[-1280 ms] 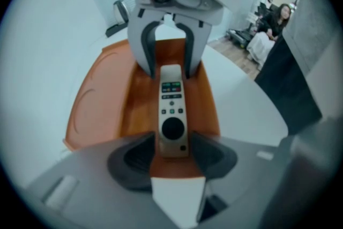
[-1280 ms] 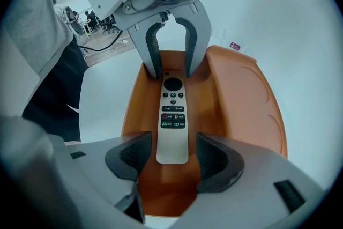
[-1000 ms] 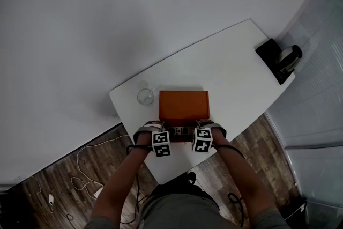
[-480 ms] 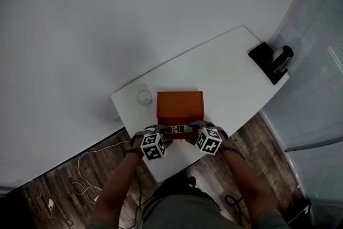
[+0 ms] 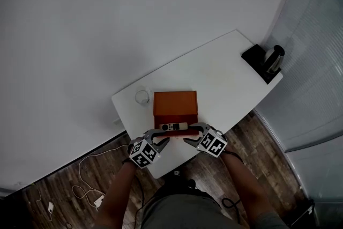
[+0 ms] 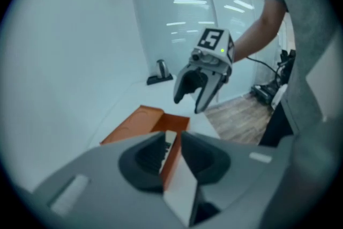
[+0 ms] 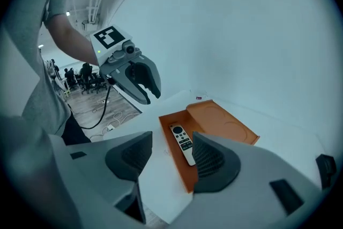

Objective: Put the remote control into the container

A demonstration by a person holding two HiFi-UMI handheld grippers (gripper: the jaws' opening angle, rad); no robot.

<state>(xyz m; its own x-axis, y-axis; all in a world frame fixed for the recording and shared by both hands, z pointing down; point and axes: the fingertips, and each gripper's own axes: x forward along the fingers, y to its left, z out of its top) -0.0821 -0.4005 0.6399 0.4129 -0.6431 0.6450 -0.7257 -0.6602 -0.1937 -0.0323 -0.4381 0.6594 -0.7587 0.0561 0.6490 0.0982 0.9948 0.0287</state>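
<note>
The orange container lies open on the white table. A slim grey remote control rests in its near compartment, seen lengthwise in the right gripper view. Both grippers hover just off the container's near side, apart from the remote. My left gripper is at the left; its jaws are closing to a narrow gap with nothing between them. My right gripper stands open and empty. Each gripper shows in the other's view, the right gripper and the left gripper.
A clear glass stands by the container's far left corner. A black tray with a kettle sits at the table's far right end. Cables trail over the wooden floor on the left. A glass wall runs along the right.
Both grippers have drawn back from the remote's ends toward the near table edge. The remote stays lying in the container.
</note>
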